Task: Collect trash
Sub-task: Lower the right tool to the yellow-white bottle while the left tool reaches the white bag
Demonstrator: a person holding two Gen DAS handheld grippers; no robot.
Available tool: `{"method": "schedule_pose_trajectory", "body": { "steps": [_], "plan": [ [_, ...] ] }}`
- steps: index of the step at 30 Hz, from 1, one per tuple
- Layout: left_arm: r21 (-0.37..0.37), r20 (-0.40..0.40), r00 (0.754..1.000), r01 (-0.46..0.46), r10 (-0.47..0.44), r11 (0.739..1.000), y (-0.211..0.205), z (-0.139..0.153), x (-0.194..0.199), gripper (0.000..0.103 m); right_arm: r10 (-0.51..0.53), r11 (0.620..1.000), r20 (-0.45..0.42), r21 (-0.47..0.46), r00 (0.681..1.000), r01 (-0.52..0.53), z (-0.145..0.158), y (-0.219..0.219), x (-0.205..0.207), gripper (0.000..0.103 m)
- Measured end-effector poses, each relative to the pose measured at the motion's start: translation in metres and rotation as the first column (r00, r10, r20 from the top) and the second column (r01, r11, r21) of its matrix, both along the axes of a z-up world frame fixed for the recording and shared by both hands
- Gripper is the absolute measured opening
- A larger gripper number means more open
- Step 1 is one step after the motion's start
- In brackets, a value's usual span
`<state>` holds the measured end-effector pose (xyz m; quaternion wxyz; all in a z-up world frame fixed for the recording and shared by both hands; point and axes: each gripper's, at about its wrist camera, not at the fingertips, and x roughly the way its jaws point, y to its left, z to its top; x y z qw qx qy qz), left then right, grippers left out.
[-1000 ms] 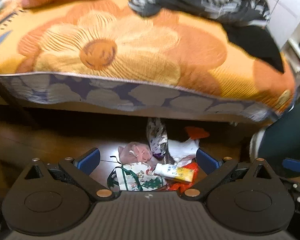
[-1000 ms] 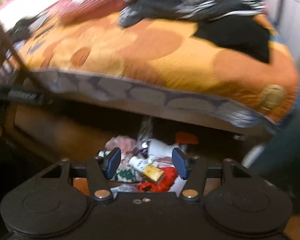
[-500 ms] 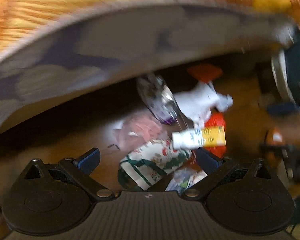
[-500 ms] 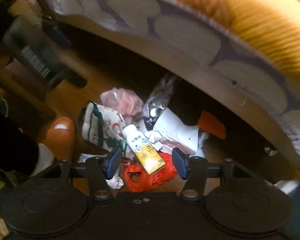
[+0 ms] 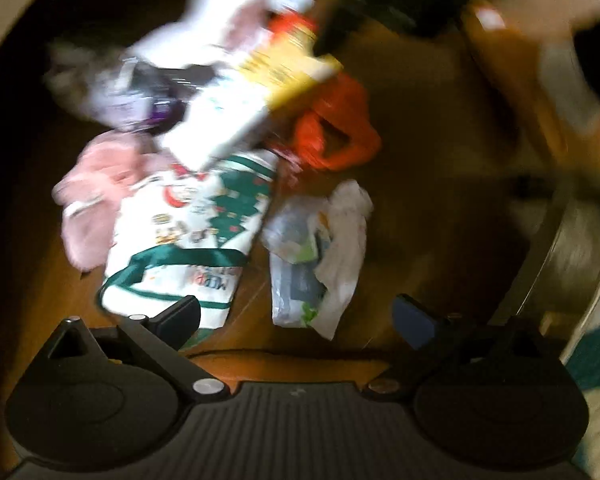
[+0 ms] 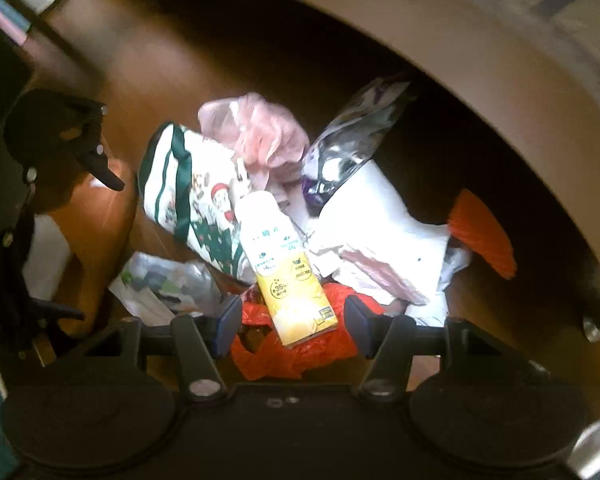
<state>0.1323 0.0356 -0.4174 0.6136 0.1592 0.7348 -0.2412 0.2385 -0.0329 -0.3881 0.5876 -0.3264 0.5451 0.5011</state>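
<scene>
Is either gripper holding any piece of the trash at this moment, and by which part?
Nothing is held. The left gripper is open above the floor; the right gripper is open, its jaws either side of the yellow-and-white carton, not closed on it.

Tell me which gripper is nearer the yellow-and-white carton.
Right. The right gripper straddles the carton's yellow end; the left gripper hovers over the clear plastic bag, farther from it.

We see the trash heaped on the wooden floor: a white-and-yellow carton lying flat across a crumpled red plastic bag, a white bag with green Christmas print beside it, a pink bag, a silvery wrapper, white paper and a clear crumpled bag.
</scene>
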Motion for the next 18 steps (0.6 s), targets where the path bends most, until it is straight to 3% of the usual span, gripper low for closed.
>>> {"method": "schedule_pose_trajectory", "body": {
  "steps": [4, 8, 13, 15, 18],
  "plan": [
    [-0.001, 0.042, 0.984, 0.173, -0.173, 0.985, -0.021, -0.009, -0.022, 0.102, 0.042, 0.999, 0.012, 0.009, 0.999, -0.042, -0.017, 0.008, 0.001, 0.056],
    [0.041, 0.110, 0.936, 0.331, -0.334, 0.943, -0.041, -0.024, -0.037, 0.096, 0.097, 0.995, 0.017, 0.032, 0.995, -0.098, -0.029, 0.017, -0.002, 0.056],
    [0.093, 0.183, 0.878, 0.432, -0.442, 0.897, -0.058, -0.044, -0.047, 0.089, 0.160, 0.986, 0.047, 0.034, 0.986, -0.162, -0.041, 0.023, -0.010, 0.056],
    [0.118, 0.202, 0.849, 0.474, -0.489, 0.872, -0.064, -0.051, -0.052, 0.071, 0.175, 0.984, 0.055, 0.033, 0.983, -0.177, -0.047, 0.024, -0.012, 0.056],
    [0.133, 0.224, 0.816, 0.516, -0.533, 0.846, -0.071, -0.058, -0.057, 0.064, 0.192, 0.980, 0.059, 0.030, 0.980, -0.194, -0.053, 0.025, -0.014, 0.056]
  ]
}}
